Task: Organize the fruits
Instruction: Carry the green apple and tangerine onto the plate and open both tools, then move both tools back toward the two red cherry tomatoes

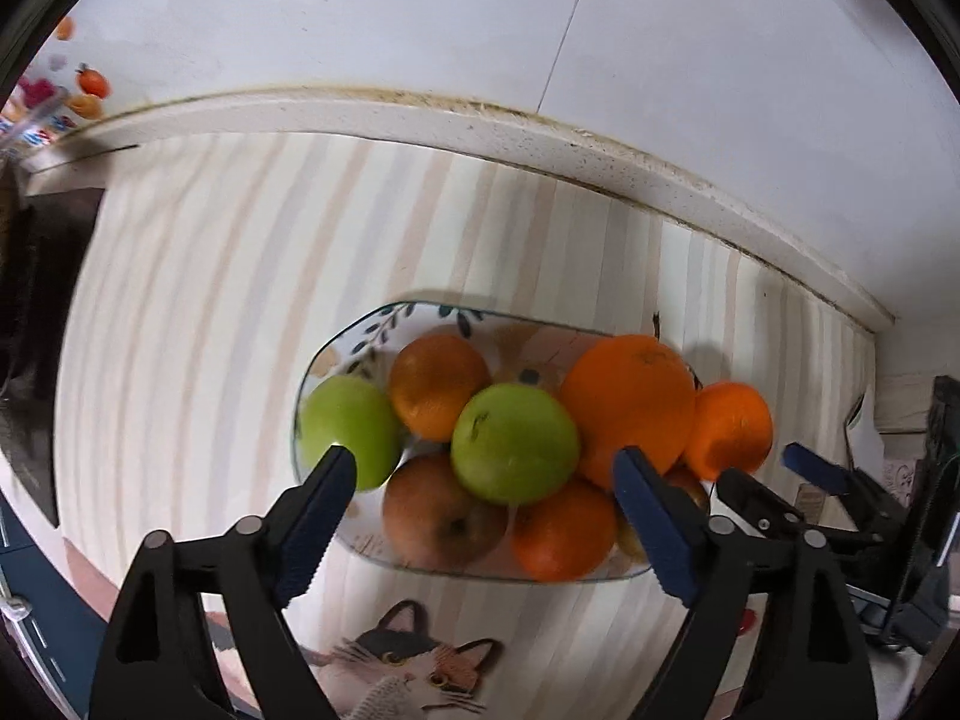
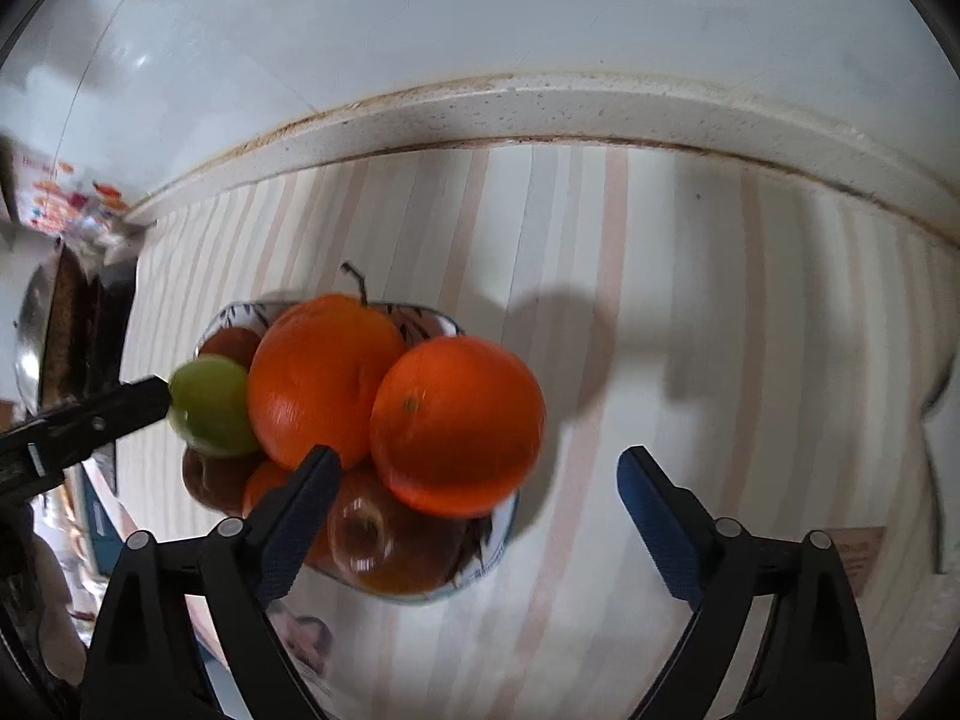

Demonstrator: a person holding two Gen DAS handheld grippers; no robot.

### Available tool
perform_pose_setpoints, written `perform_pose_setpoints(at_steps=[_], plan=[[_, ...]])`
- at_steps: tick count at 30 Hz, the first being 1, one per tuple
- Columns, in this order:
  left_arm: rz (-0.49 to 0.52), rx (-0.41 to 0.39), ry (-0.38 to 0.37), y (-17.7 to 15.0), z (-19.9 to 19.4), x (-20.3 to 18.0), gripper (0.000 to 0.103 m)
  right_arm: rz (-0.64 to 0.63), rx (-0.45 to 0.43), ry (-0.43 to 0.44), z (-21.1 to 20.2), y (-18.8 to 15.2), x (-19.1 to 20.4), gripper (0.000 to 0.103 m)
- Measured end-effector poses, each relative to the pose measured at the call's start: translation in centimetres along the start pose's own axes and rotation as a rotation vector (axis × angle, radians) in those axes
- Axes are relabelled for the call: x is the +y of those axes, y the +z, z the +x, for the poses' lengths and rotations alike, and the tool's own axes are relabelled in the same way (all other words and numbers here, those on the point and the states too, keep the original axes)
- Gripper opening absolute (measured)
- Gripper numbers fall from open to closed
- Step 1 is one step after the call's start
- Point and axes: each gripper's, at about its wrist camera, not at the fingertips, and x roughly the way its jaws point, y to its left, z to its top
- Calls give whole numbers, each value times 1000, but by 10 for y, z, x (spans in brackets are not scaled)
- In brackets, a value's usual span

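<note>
A floral plate (image 1: 384, 324) holds a heap of fruit on a striped cloth. In the left wrist view, a green apple (image 1: 513, 444) tops the heap, with another green apple (image 1: 348, 432) at the left rim, several oranges (image 1: 627, 408) and a red-brown apple (image 1: 441, 513). My left gripper (image 1: 483, 468) hangs open above the top green apple, its pads clear of it. In the right wrist view, my right gripper (image 2: 480, 462) is open over a large orange (image 2: 456, 423) at the plate's right edge, without touching it. A second orange (image 2: 324, 378) lies beside it.
The striped cloth (image 1: 240, 300) carries a cat picture (image 1: 408, 660) near the front. A white raised ledge (image 1: 540, 132) and wall close off the back. A dark appliance (image 1: 36, 300) stands at the left and a black device (image 1: 936, 510) at the right. A metal pan (image 2: 36, 348) sits far left.
</note>
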Motion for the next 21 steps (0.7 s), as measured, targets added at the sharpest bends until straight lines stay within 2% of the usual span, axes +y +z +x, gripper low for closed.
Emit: perform_pose_setpoints(at_steps=[4,7,11,17,21], plan=[[-4,-46,14,-27,-15,3,89,-50,-49,-46,-25,-21,15,98],[-17,-64,21,-47,-23,6,89,-67,-80,-55,-45,-39,26,98],[-15,-117,63,-74,-41,7,89,-83,-124,-63,-71,-62,36,98],[-14,-200,89,-107,-74,5,89,-115,-197,-86,-112,-92,52,98],[-9,-247,80,-124,-100,2,89,-129,-242,-79,-141,-111,61,98]])
